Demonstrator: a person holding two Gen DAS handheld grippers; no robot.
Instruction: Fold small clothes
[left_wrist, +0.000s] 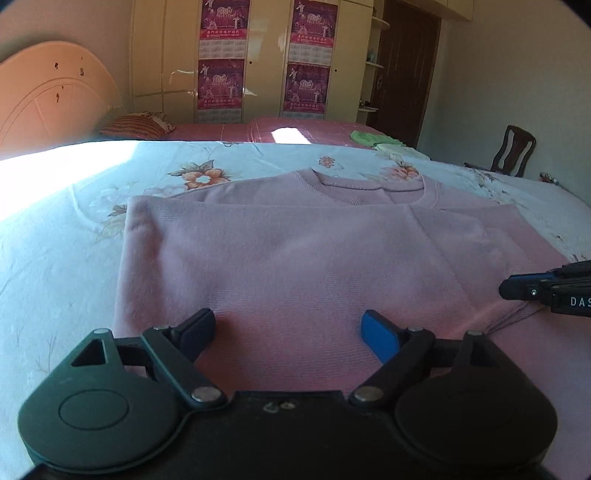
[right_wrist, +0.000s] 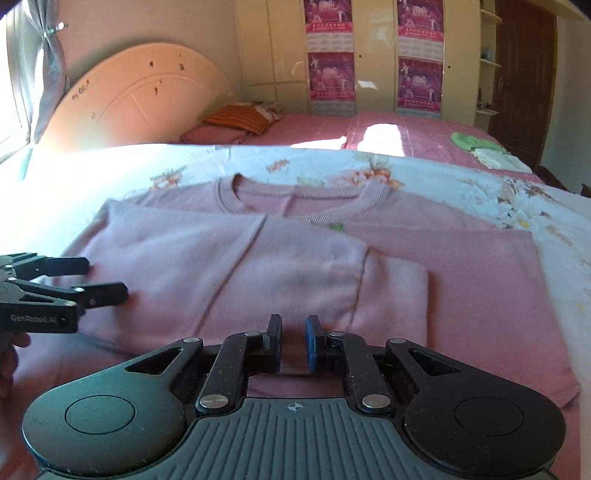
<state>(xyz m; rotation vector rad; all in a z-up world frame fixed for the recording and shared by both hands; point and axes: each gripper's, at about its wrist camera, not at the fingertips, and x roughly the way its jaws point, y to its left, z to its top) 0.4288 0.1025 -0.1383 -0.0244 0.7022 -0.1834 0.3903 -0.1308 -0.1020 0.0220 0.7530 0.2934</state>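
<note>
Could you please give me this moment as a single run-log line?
garment: pink sweater flat on floral sheet, sides folded in | left tongs: open above near hem | right tongs: nearly closed, narrow gap, fabric grip unclear

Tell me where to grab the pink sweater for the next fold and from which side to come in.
Grip the pink sweater by its near bottom hem, coming in low from the near edge of the bed. The hem lies flat, straight across in front of both grippers, with the collar at the far end. The left gripper is open over it; the right gripper is nearly closed and looks empty.
</note>
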